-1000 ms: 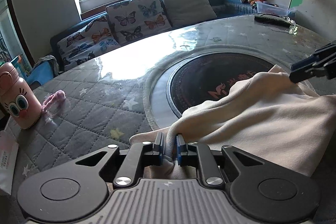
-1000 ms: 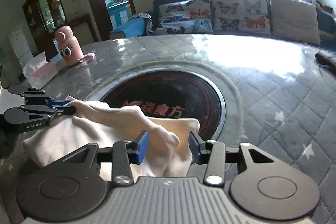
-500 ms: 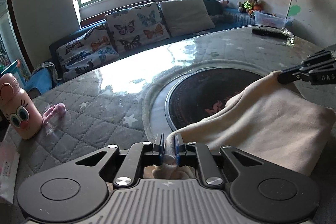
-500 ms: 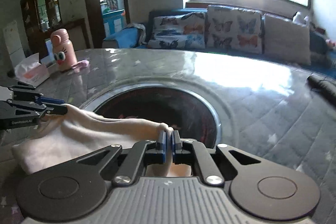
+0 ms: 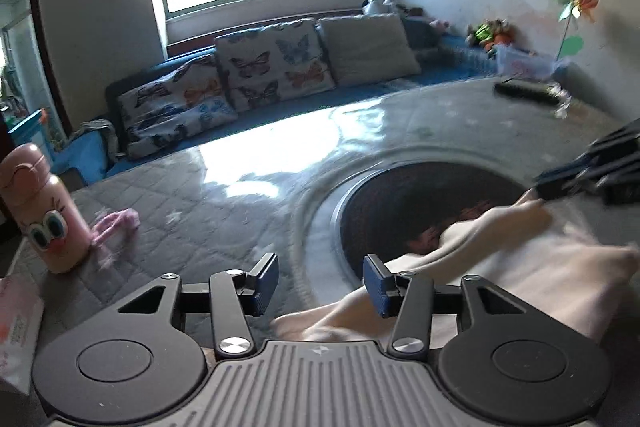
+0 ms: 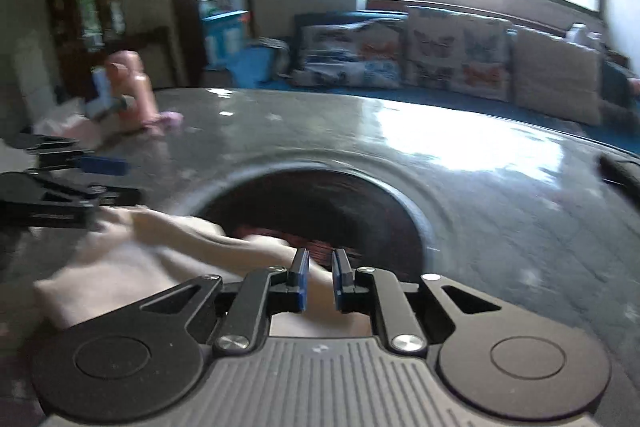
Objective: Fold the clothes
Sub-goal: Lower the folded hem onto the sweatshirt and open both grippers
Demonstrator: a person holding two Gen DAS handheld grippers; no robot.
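Left wrist view shows your left gripper (image 5: 320, 281) with its jaws just spread and nothing between them; the cream garment (image 5: 520, 267) lies slack on the worktop (image 5: 200, 211) to its right, over the dark round inset. It looks soft, light and floppy; take it by a hemmed edge or corner. Your right gripper (image 6: 320, 277) has eased slightly apart, and whether it pinches cloth I cannot tell.

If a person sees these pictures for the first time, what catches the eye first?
A cream garment lies bunched at the table's near edge, partly over the dark round inset. The left gripper stands open beside it. At far left stands a pink cartoon-eyed bottle.
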